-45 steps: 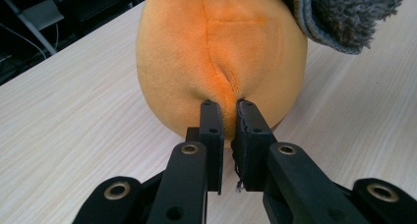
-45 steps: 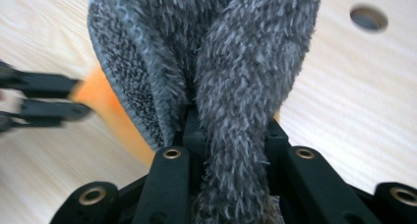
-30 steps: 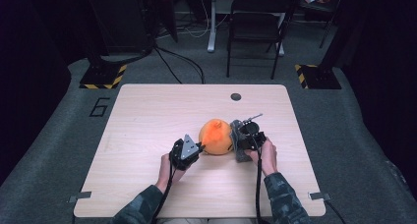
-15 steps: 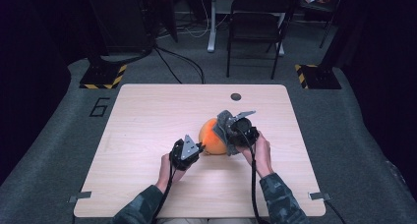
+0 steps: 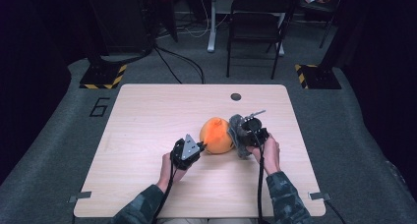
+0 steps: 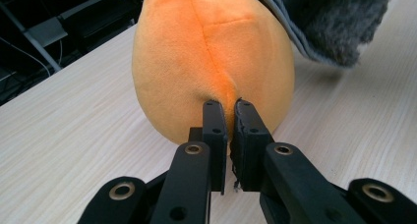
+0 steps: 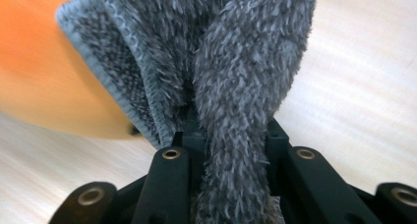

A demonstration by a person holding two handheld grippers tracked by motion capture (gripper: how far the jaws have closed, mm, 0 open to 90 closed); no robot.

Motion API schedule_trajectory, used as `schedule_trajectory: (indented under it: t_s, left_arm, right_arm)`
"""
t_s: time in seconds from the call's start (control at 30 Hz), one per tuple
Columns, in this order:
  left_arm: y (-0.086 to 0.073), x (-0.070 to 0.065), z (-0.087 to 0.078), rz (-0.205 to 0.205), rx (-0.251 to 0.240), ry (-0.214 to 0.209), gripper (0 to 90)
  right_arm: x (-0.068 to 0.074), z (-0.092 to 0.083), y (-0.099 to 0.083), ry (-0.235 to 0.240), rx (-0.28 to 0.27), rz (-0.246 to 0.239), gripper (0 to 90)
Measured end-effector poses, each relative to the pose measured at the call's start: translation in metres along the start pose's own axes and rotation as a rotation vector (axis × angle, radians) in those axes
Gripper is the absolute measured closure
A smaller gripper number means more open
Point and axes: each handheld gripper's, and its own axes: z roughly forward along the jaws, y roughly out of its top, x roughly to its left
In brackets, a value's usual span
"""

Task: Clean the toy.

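The orange plush toy (image 5: pixel 217 134) sits on the wooden table (image 5: pixel 147 116), a little right of its middle and toward the person's side, between the two grippers. The left gripper (image 6: pixel 227 117) has its jaws pressed together on a small fold of the plush's orange fabric at the seam, low on the side that faces it, so it serves as the anchor. The right gripper (image 7: pixel 227 130) pinches a bunched grey microfibre cloth (image 7: pixel 206 57), which stands up between its jaws and lies just against the plush's other side. The step in hand looks like wiping the plush with the cloth. To do it well, the left pinch should hold firm and low so the soft body does not roll or slide, while the right hand strokes with the broad fold of the cloth, not its edge, pressing lightly. Too hard a push would likely tip the plush off its base or drag the fabric out of the left jaws.
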Motion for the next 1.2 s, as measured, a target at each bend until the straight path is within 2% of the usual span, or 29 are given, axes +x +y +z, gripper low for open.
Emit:
schedule_trajectory:
  t_s: [0.1, 0.17, 0.23, 0.3, 0.37, 0.4, 0.47, 0.57, 0.63, 0.67, 0.8, 0.93, 1.03, 1.1, 1.13, 1.2]
  left_arm:
    - [0.002, -0.001, 0.0, 0.003, -0.006, -0.004, 85.2]
    - [0.003, -0.001, 0.0, 0.008, -0.005, -0.006, 85.2]
    - [0.004, -0.001, 0.0, 0.008, -0.007, -0.008, 85.2]
    - [0.004, -0.002, 0.0, 0.008, -0.01, -0.01, 85.2]
    - [0.005, -0.003, 0.0, 0.01, -0.008, -0.011, 85.2]
    - [0.006, -0.003, 0.0, 0.017, -0.008, -0.014, 85.2]
    - [0.007, -0.004, 0.001, 0.024, -0.014, -0.013, 85.2]
    - [0.008, -0.006, 0.002, 0.038, -0.025, -0.011, 85.3]
    - [0.009, -0.008, 0.002, 0.048, -0.018, -0.015, 85.4]
    - [0.009, -0.008, 0.002, 0.056, -0.018, -0.012, 85.4]
    - [0.008, -0.008, 0.004, 0.047, -0.021, -0.02, 85.7]
    - [0.008, -0.008, 0.003, 0.051, -0.023, -0.018, 85.8]
    - [0.009, -0.008, 0.003, 0.049, -0.025, -0.013, 85.8]
    - [0.009, -0.007, 0.003, 0.048, -0.027, -0.013, 85.8]
    - [0.009, -0.007, 0.003, 0.047, -0.028, -0.012, 85.7]
    - [0.009, -0.006, 0.003, 0.049, -0.026, -0.013, 85.7]
  right_arm:
    - [0.009, -0.021, 0.008, 0.01, -0.06, -0.025, 72.0]
    - [0.02, -0.037, 0.015, 0.02, -0.103, -0.06, 72.0]
    - [0.035, -0.049, 0.019, 0.03, -0.128, -0.098, 72.0]
    - [0.051, -0.057, 0.023, 0.03, -0.147, -0.166, 72.0]
    - [0.066, -0.061, 0.025, 0.026, -0.151, -0.201, 72.0]
    - [0.075, -0.063, 0.026, 0.022, -0.148, -0.24, 72.0]
    - [0.087, -0.062, 0.027, 0.003, -0.147, -0.271, 72.0]
    - [0.095, -0.057, 0.03, -0.018, -0.125, -0.293, 72.0]
    - [0.098, -0.05, 0.032, -0.015, -0.114, -0.285, 72.0]
    - [0.099, -0.044, 0.033, -0.024, -0.095, -0.3, 72.0]
    - [0.095, -0.033, 0.034, -0.034, -0.067, -0.285, 72.4]
    - [0.087, -0.033, 0.036, -0.034, -0.082, -0.259, 72.5]
    - [0.076, -0.034, 0.037, -0.055, -0.092, -0.237, 72.4]
    - [0.068, -0.034, 0.037, -0.109, -0.119, -0.209, 72.4]
    - [0.064, -0.035, 0.037, -0.109, -0.122, -0.185, 72.3]
    - [0.058, -0.036, 0.036, -0.122, -0.131, -0.174, 72.3]
